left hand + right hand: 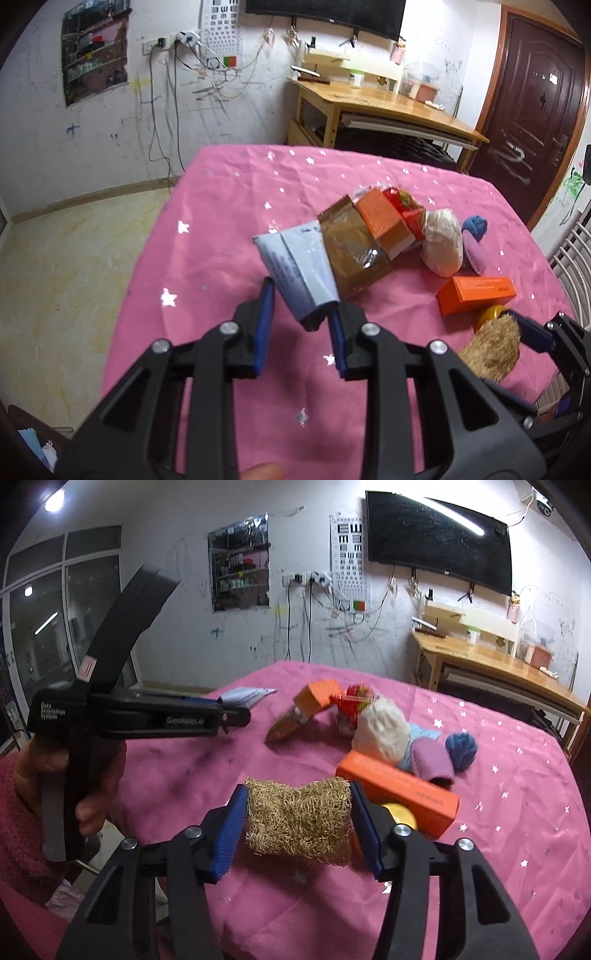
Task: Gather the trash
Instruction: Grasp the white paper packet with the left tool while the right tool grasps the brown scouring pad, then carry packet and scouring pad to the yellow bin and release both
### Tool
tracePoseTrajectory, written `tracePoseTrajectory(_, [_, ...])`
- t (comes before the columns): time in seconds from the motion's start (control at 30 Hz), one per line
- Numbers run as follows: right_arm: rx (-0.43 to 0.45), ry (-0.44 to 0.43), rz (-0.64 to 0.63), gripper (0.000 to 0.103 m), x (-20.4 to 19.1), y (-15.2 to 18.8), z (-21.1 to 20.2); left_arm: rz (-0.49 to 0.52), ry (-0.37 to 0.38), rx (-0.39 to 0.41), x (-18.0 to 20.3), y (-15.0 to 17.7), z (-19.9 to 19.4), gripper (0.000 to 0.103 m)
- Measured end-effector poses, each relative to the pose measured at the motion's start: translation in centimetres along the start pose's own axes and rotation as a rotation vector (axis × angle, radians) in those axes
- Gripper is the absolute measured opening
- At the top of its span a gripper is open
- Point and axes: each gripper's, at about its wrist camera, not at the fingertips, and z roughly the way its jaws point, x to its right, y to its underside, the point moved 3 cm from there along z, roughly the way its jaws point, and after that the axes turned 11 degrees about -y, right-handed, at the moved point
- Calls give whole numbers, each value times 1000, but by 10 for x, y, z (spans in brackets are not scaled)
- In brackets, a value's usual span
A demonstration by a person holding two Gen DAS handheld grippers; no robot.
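Note:
On the pink star-print tablecloth (221,206) lies a pile of trash. My left gripper (301,310) stands open around the lower end of a pale blue tube (295,266); the pads look apart from it. Behind the tube lie a brown foil wrapper (351,251), an orange box (384,221), a red wrapper (406,210) and a crumpled white wad (443,243). My right gripper (299,816) is shut on a tan fibrous loofah scrubber (299,823), also visible in the left wrist view (491,347).
A long orange box (399,794), a yellow round object (400,816), a purple brush (432,760) and a blue yarn ball (461,747) lie right of the scrubber. A wooden desk (388,103) stands behind the table. A white rack (576,251) is at the right edge.

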Motion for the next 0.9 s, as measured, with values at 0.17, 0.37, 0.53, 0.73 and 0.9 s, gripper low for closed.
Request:
tracePoseTrajectory(0.17, [51, -6, 24, 50, 10, -6, -17, 2, -8, 48, 5, -9, -22, 26])
tracePoseTrajectory(0.37, [123, 36, 83, 50, 37, -9, -49, 36, 26, 103, 35, -22, -46, 26])
tracePoseTrajectory(0.53, [183, 111, 145, 50, 74, -4, -86, 90, 86, 141, 80, -31, -62, 26])
tracePoseTrajectory(0.73, [238, 206, 234, 50, 121, 15, -130, 172, 155, 154, 137, -35, -69, 26])
tracePoseTrajectory(0.9, [261, 293, 284, 50, 152, 35, -166, 237, 218, 158, 187, -35, -75, 26])
